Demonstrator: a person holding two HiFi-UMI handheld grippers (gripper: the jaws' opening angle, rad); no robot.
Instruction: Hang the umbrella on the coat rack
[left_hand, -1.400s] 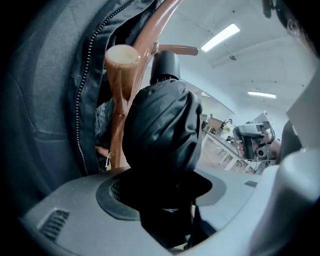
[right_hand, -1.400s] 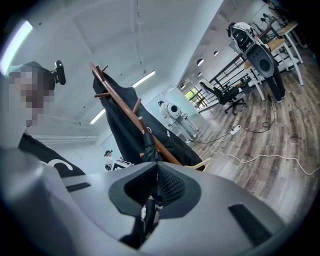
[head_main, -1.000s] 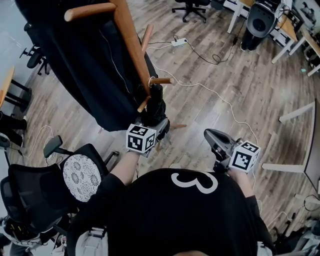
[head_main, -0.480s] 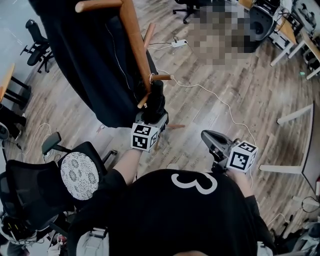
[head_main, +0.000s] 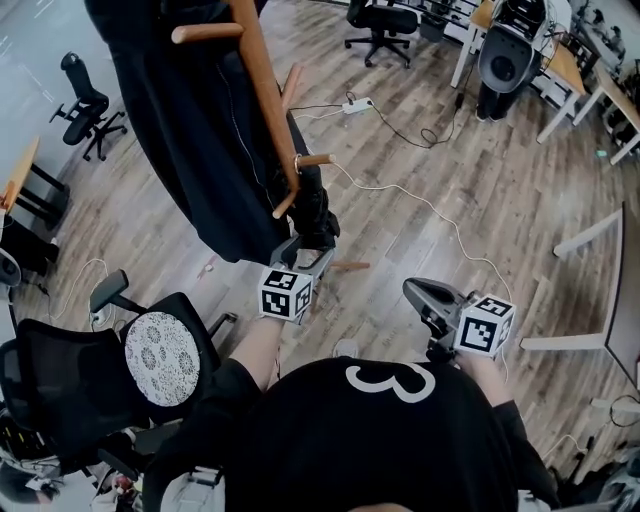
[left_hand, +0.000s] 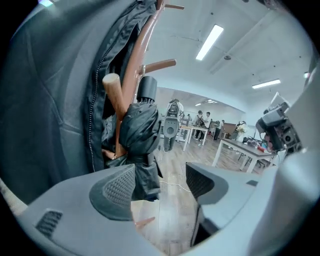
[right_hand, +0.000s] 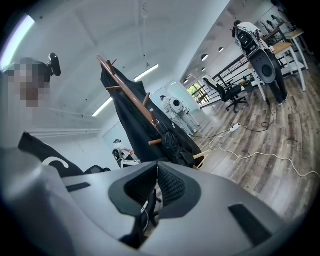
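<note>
A folded black umbrella (head_main: 315, 208) hangs from a short peg (head_main: 318, 159) of the wooden coat rack (head_main: 262, 90), next to a long black coat (head_main: 185, 130). My left gripper (head_main: 308, 253) is just below the umbrella, and its jaws have just been opening. In the left gripper view the umbrella (left_hand: 140, 137) hangs against the pole, its lower end just beyond the left pad (left_hand: 117, 187). The left gripper (left_hand: 160, 185) is open and neither pad presses on the umbrella. My right gripper (head_main: 416, 291) is off to the right over the floor. It (right_hand: 156, 182) is shut with nothing in it.
A black office chair with a white lace cushion (head_main: 160, 355) stands at lower left. A white cable (head_main: 430, 205) and a power strip (head_main: 358, 85) lie on the wood floor. Desks (head_main: 570, 70) and another chair (head_main: 385, 15) stand at the far side. A rack foot (head_main: 350, 265) sticks out near my left gripper.
My left gripper's jaws have let go of the umbrella and drawn back toward the person. The umbrella stays hanging on the peg. The right gripper has shifted slightly.
</note>
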